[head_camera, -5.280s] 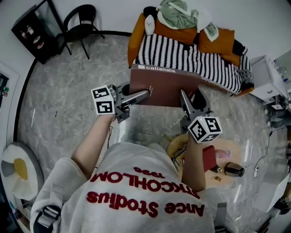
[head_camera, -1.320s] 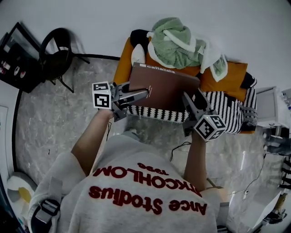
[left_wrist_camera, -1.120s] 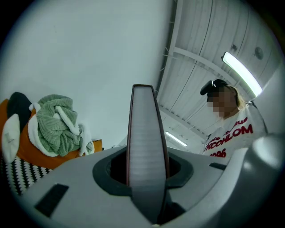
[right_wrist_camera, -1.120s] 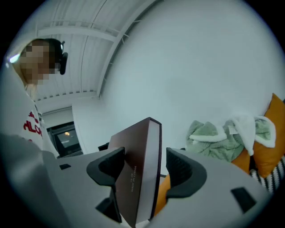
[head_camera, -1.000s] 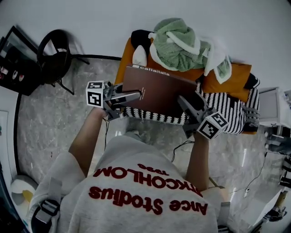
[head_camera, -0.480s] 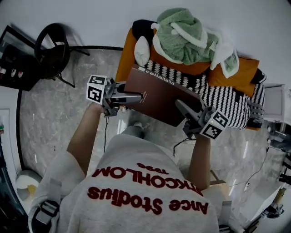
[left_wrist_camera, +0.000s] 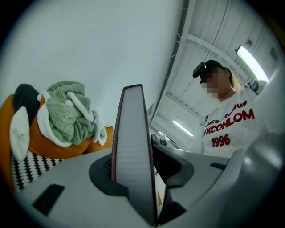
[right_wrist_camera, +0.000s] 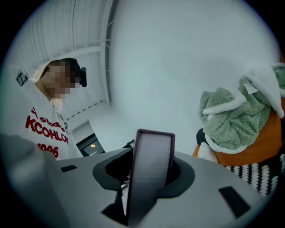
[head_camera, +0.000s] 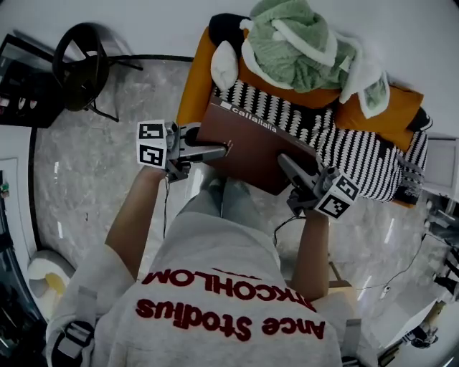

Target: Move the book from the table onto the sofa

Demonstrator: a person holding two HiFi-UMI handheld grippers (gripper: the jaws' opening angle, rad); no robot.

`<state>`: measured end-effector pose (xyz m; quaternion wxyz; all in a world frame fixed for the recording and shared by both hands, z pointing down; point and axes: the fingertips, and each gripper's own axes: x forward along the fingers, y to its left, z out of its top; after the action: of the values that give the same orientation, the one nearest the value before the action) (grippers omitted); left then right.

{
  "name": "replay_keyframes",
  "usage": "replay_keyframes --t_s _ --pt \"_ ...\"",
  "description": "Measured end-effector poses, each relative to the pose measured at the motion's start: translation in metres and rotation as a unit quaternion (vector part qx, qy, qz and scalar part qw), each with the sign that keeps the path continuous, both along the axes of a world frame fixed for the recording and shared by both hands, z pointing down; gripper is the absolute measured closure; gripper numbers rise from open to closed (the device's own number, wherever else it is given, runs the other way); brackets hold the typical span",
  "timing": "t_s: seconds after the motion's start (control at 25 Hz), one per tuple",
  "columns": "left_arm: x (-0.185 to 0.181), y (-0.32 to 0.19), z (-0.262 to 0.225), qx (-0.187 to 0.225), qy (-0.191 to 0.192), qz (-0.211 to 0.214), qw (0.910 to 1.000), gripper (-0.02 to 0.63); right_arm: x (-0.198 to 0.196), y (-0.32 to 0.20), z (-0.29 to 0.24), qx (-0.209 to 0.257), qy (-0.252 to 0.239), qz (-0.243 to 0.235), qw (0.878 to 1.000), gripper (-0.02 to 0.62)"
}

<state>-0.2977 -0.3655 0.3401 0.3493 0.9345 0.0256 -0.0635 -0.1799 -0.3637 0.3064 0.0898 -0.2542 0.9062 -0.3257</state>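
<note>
Book [head_camera: 251, 143]: brown, held tilted at the near edge of the sofa [head_camera: 192, 86], its far edge over the striped cover [head_camera: 373, 154].
Left gripper [head_camera: 219, 150]: clamped on the book's left edge.
Right gripper [head_camera: 285, 162]: jaws just closed further, with the book's near right corner pinched between them.
Green blanket [head_camera: 301, 43]: heaped on the sofa's far side.

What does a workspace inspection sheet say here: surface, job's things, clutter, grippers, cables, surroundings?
Surface: orange striped sofa.
Job's things: brown book, tilted over the sofa's front edge.
Clutter: green blanket heaped on the sofa back.
Grippers: left hand-held gripper shut on the book; right hand-held gripper likewise, jaws just closed further on it.
Cables: thin black cable on the floor.
Surroundings: black chair, white wall.
</note>
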Motion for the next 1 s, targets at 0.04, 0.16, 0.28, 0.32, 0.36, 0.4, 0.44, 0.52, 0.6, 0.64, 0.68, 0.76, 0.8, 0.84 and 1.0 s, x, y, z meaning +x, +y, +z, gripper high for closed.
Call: replay_keyframes --t_s 0.04,0.16,0.28,0.32,0.36,0.4,0.44,0.52,0.6,0.64,0.68,0.76,0.8,0.84,1.0 --pt "0.003 -0.002 0.004 0.004 -0.007 -0.010 0.9999 0.440 0.004 -0.002 0.004 -0.004 -0.005 0.001 1.000 0.414" --pt "0.020 -0.020 0.022 0.004 -0.022 -0.033 0.9992 0.431 0.021 -0.024 0.022 -0.021 -0.019 -0.006 1.000 0.417" --pt "0.035 -0.033 0.037 -0.001 -0.030 -0.039 0.9988 0.428 0.036 -0.038 0.036 -0.029 -0.017 -0.016 0.999 0.419" --pt "0.037 -0.035 0.040 -0.002 -0.031 -0.037 0.9988 0.428 0.039 -0.039 0.039 -0.029 -0.016 -0.019 0.999 0.420" --pt "0.038 -0.035 0.043 -0.001 -0.033 -0.033 0.9989 0.428 0.042 -0.040 0.041 -0.028 -0.017 -0.023 0.999 0.422" --pt "0.038 -0.036 0.045 0.002 -0.035 -0.027 0.9990 0.428 0.045 -0.041 0.043 -0.026 -0.019 -0.028 0.999 0.424" --pt "0.038 -0.036 0.047 0.007 -0.037 -0.021 0.9991 0.428 0.049 -0.043 0.044 -0.024 -0.023 -0.033 0.999 0.426" --pt "0.036 -0.036 0.050 0.017 -0.047 -0.012 0.9987 0.428 0.058 -0.045 0.046 -0.025 -0.030 -0.040 0.998 0.426" --pt "0.036 -0.038 0.057 0.022 -0.061 -0.016 0.9977 0.428 0.066 -0.048 0.050 -0.030 -0.031 -0.042 0.998 0.426" --pt "0.037 -0.039 0.060 0.023 -0.068 -0.022 0.9972 0.428 0.069 -0.049 0.052 -0.032 -0.031 -0.043 0.998 0.428" --pt "0.038 -0.041 0.064 0.024 -0.071 -0.029 0.9968 0.428 0.071 -0.051 0.054 -0.033 -0.032 -0.044 0.998 0.428" --pt "0.041 -0.043 0.068 0.022 -0.070 -0.038 0.9965 0.428 0.074 -0.054 0.055 -0.030 -0.033 -0.046 0.998 0.430" --pt "0.043 -0.044 0.070 0.022 -0.069 -0.040 0.9966 0.426 0.076 -0.055 0.055 -0.029 -0.036 -0.048 0.998 0.431" --pt "0.045 -0.044 0.072 0.022 -0.067 -0.039 0.9967 0.426 0.079 -0.058 0.054 -0.027 -0.040 -0.050 0.998 0.431" --pt "0.039 -0.054 0.082 0.022 -0.074 -0.052 0.9957 0.427 0.104 -0.072 0.055 -0.029 -0.042 -0.029 0.998 0.434"
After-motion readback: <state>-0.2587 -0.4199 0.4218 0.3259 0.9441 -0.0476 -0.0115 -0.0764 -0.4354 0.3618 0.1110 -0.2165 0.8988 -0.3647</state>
